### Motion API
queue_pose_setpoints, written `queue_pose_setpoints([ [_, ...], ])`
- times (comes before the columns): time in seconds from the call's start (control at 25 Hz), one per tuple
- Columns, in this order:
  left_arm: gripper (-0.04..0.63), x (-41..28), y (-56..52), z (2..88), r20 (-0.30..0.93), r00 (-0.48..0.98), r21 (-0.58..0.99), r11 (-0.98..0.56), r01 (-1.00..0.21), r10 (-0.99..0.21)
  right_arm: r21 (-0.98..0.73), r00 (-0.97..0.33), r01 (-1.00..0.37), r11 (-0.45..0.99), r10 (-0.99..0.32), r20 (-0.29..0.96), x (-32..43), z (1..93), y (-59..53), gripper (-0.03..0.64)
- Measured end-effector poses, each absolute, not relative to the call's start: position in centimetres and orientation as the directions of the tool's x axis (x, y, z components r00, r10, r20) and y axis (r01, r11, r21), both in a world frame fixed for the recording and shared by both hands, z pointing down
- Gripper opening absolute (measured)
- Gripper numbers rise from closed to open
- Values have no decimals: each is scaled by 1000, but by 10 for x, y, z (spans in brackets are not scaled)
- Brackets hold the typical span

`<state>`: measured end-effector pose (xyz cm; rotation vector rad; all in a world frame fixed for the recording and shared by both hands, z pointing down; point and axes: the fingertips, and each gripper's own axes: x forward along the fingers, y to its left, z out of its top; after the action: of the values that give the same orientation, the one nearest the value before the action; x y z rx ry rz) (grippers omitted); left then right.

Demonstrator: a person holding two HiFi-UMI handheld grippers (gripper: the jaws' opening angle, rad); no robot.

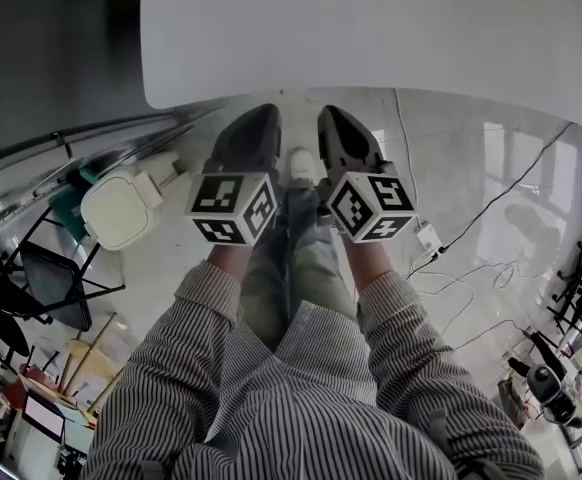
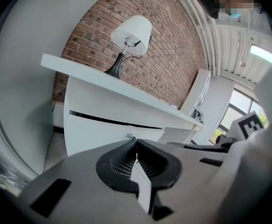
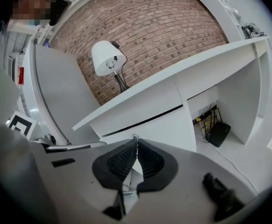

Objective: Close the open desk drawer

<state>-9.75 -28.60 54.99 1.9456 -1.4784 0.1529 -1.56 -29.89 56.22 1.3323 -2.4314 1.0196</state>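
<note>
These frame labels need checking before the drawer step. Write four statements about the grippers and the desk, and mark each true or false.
1. The left gripper is shut and empty. True.
2. The right gripper has its jaws wide apart. False: they are together, with nothing between them.
3. A lamp stands on the desk. True.
4. The wall behind the desk is white tile. False: it is a brick wall.

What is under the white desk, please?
A black box and some cables sit on the floor at the back. The drawer front covers whatever is behind it.
</note>
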Motion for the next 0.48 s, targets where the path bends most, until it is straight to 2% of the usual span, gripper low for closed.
queue_pose_setpoints([
  [0.48, 12, -94, -219, 484, 404, 368, 414, -192, -890, -837, -491, -638, -760, 426, -632, 440, -27, 506, -234, 16],
])
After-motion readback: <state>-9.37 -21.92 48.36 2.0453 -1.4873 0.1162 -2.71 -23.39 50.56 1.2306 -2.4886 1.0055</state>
